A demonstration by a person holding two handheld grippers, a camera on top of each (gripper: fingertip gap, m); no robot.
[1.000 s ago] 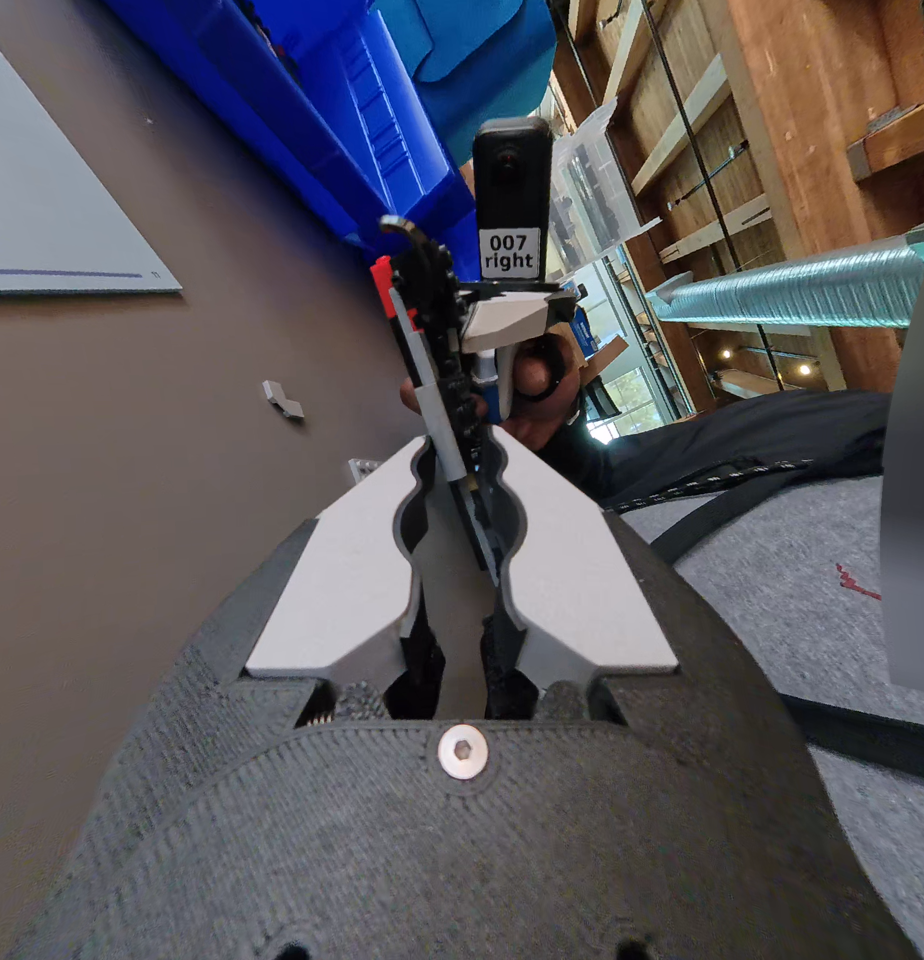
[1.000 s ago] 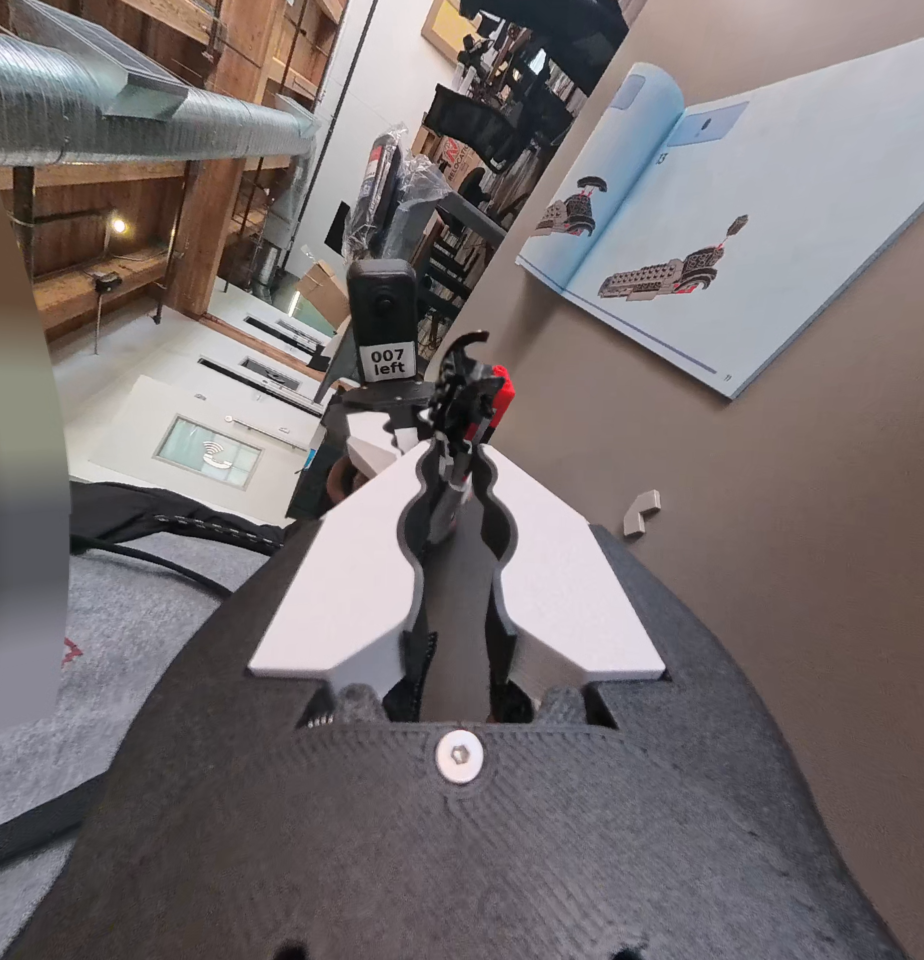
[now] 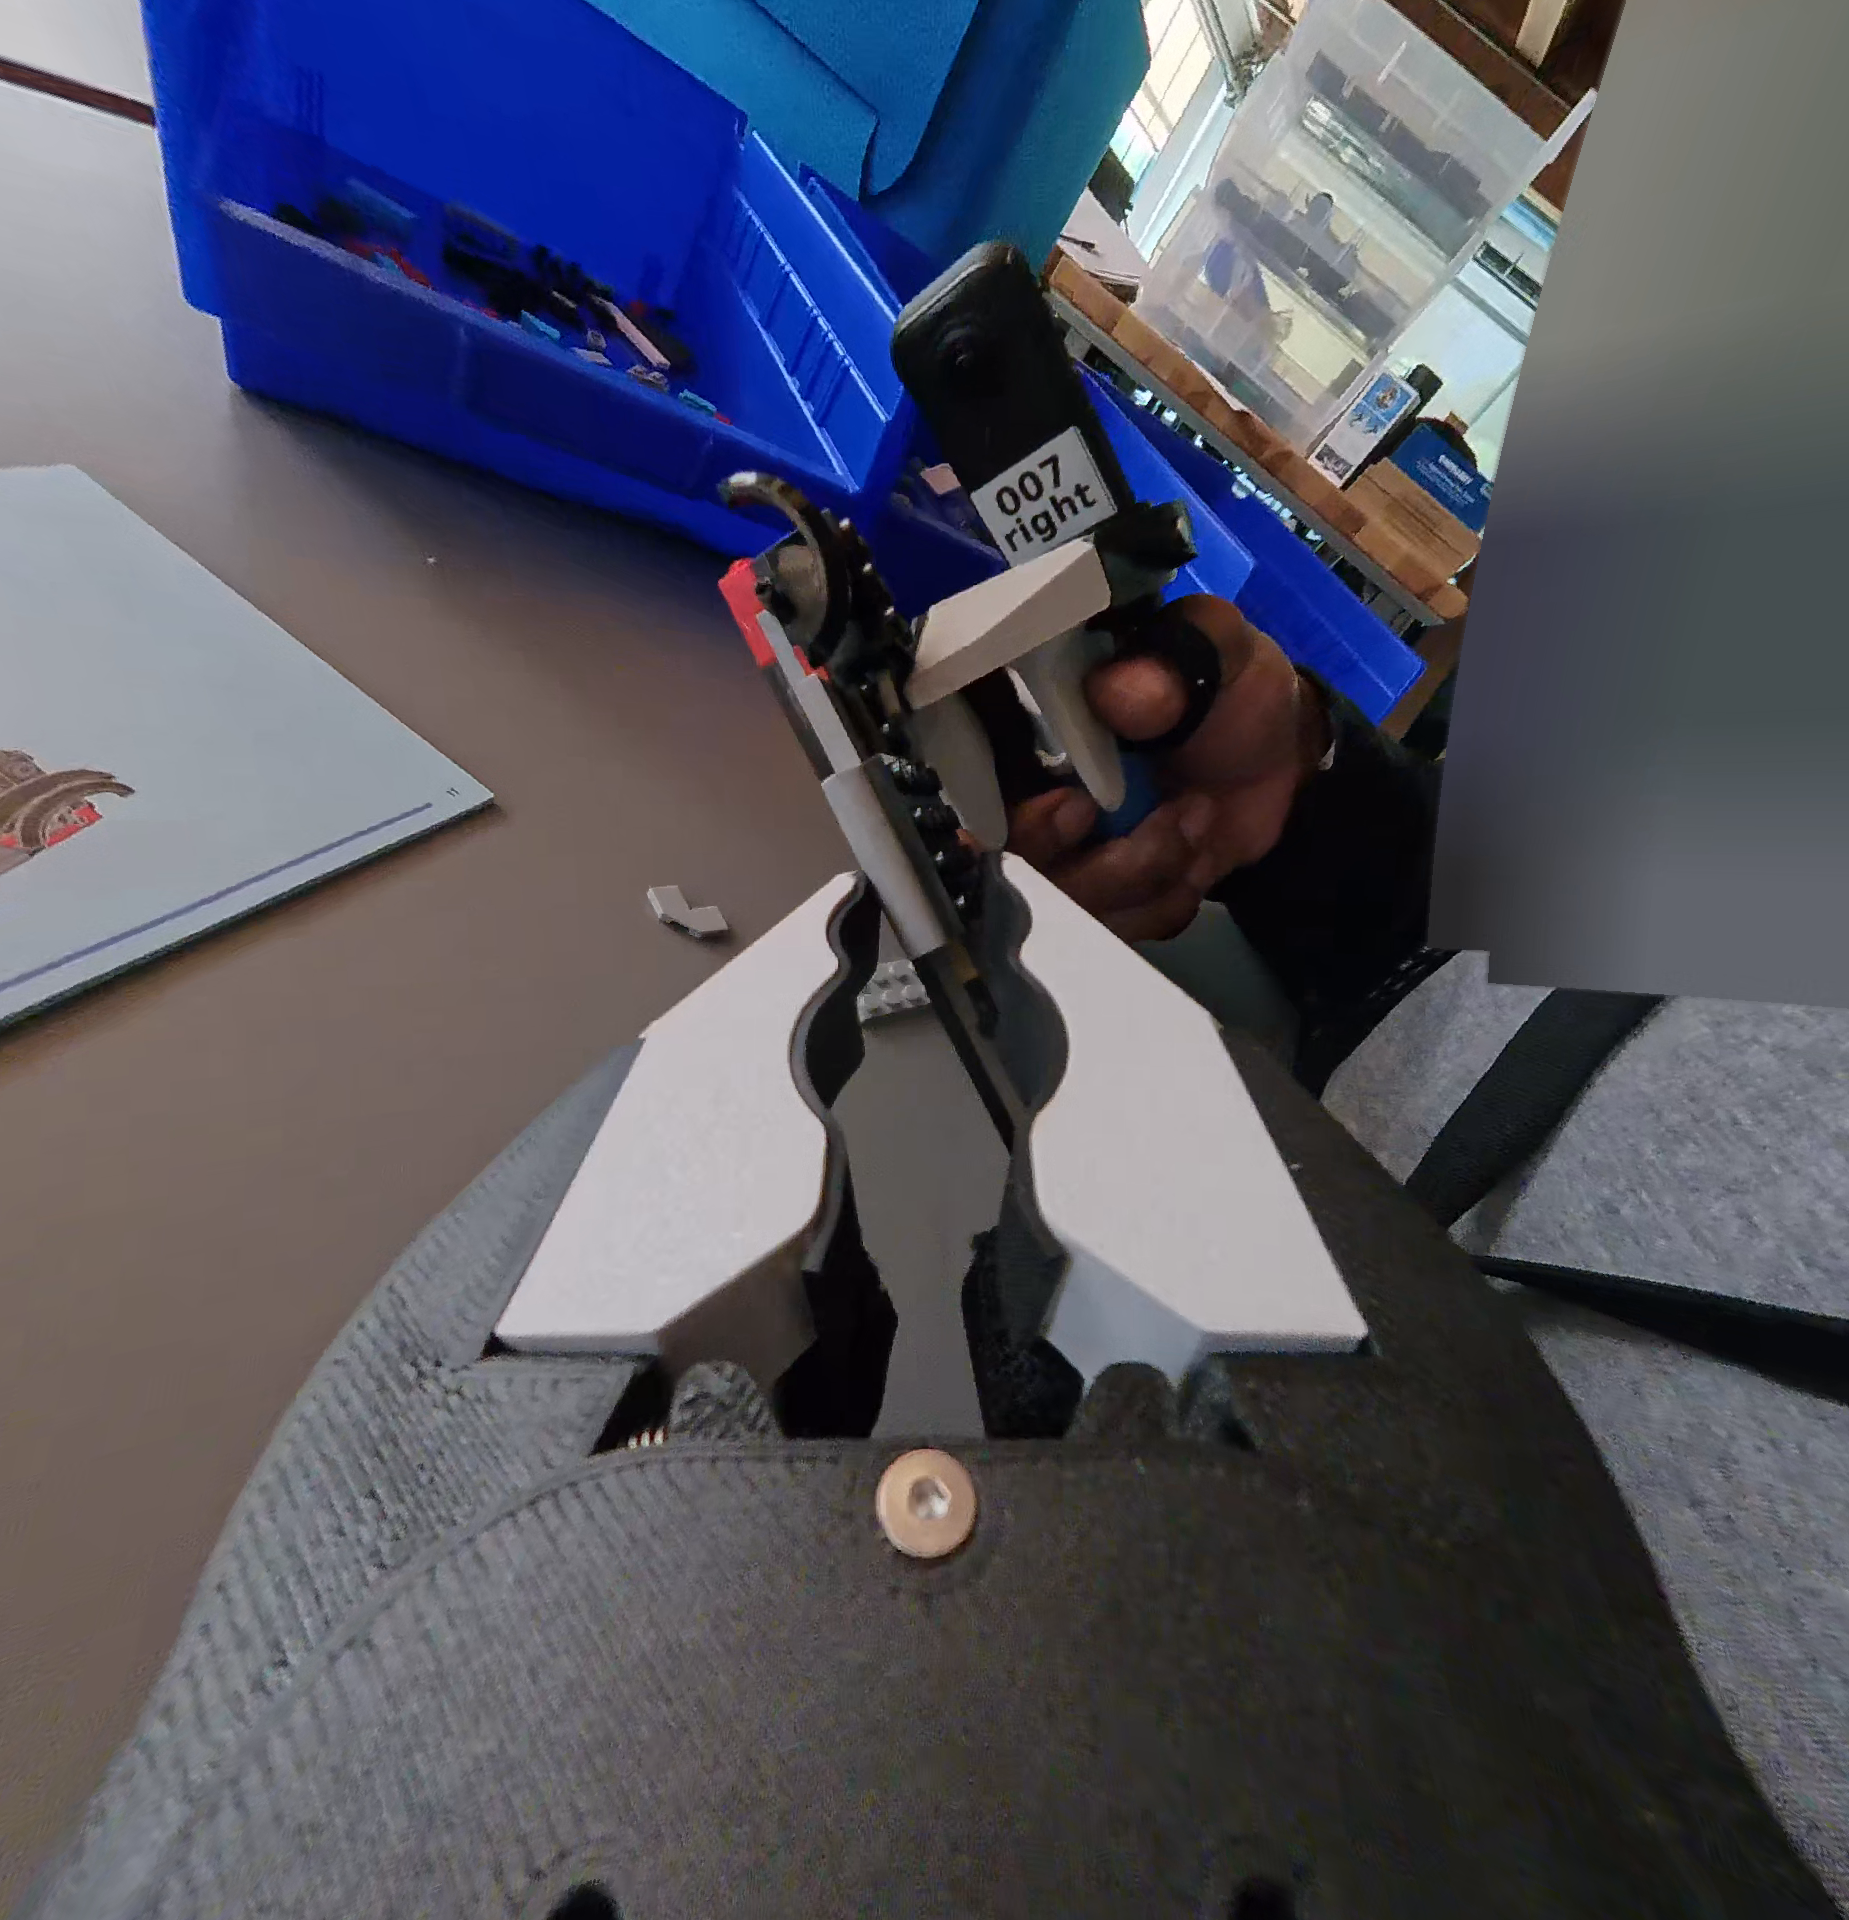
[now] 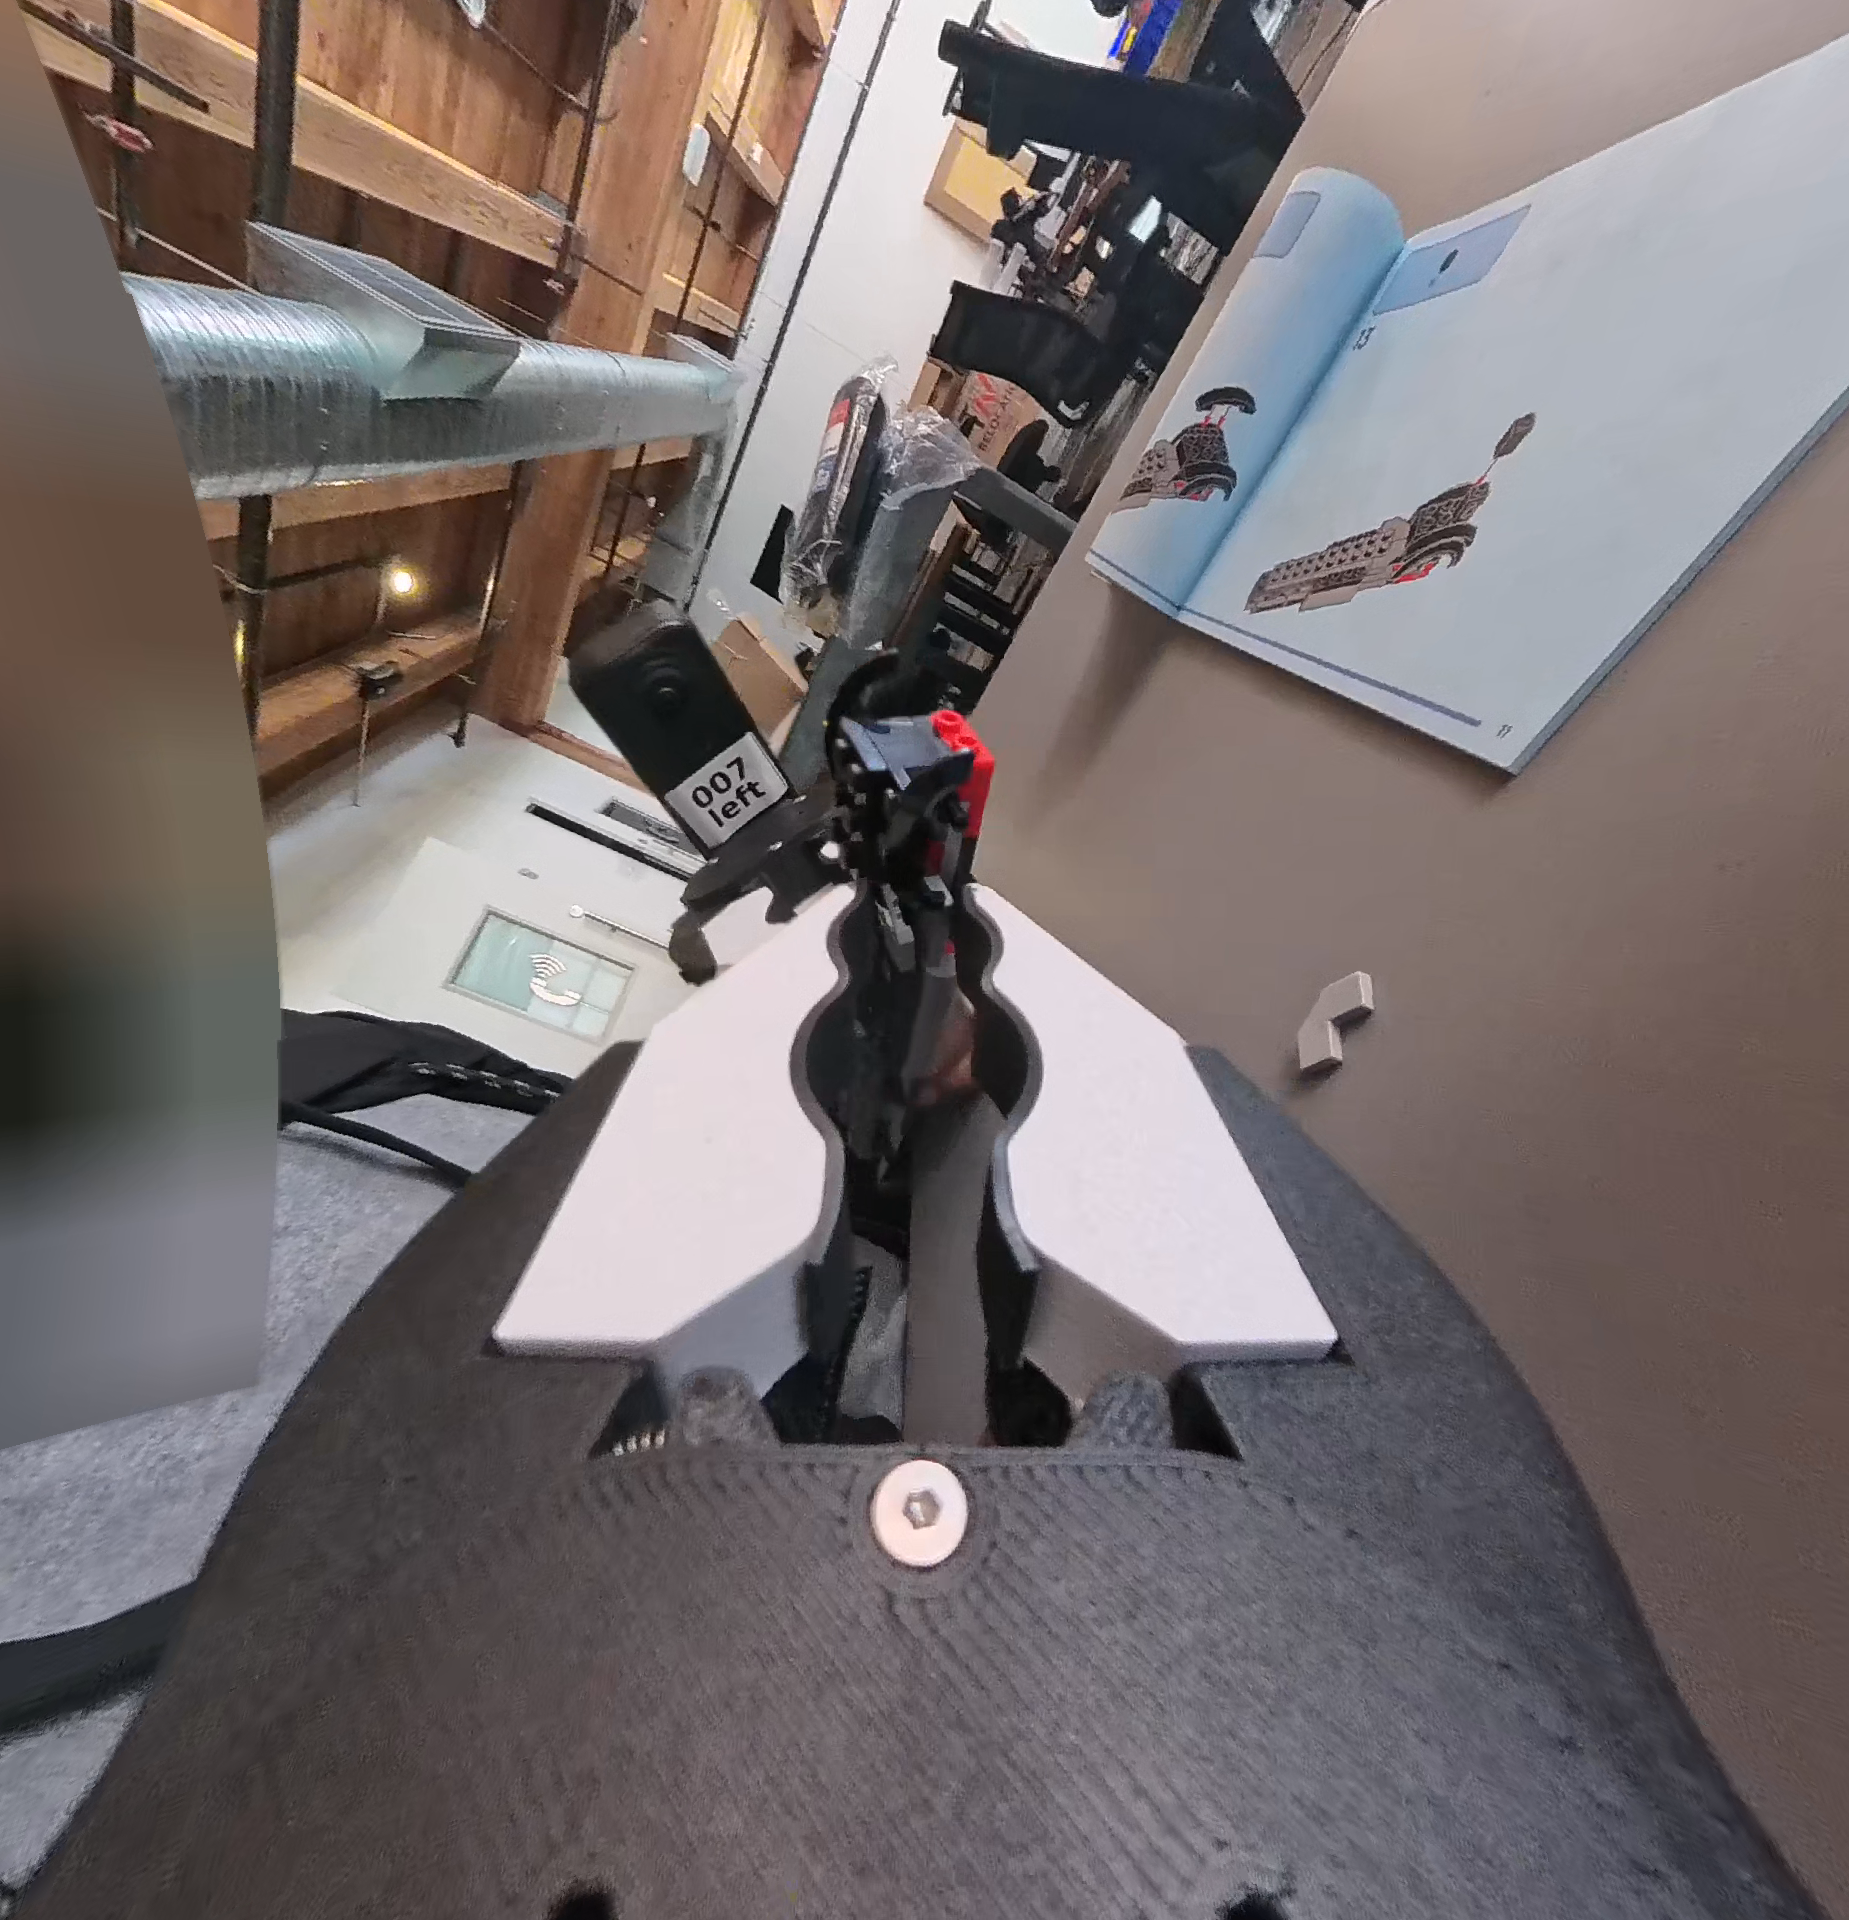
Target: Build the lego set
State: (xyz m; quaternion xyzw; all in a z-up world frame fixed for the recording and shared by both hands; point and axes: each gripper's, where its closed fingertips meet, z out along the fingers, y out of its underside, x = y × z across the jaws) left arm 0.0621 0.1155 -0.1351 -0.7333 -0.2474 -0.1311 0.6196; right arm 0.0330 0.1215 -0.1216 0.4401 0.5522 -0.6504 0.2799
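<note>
Both grippers tilted, still clamping lego model (image 3: pixel 868 769) | blue bin (image 3: pixel 546 312): left wrist view only

Ahead of the left gripper we see a dark brown table (image 3: pixel 276 1195) running away to the left. Beyond the fingertips stand blue plastic bins (image 3: pixel 504 208), and past them to the right a wooden bench (image 3: pixel 1263 447) with clear plastic boxes (image 3: pixel 1346 208) against bright windows. From the right gripper's tilted view we find timber beams and shelving (image 4: pixel 400 156) up and to the left, a ribbed silver duct (image 4: pixel 380 405) crossing them, one small lamp (image 4: pixel 402 582) glowing below, and black office chairs (image 4: pixel 1045 343) farther off above the fingertips.
</note>
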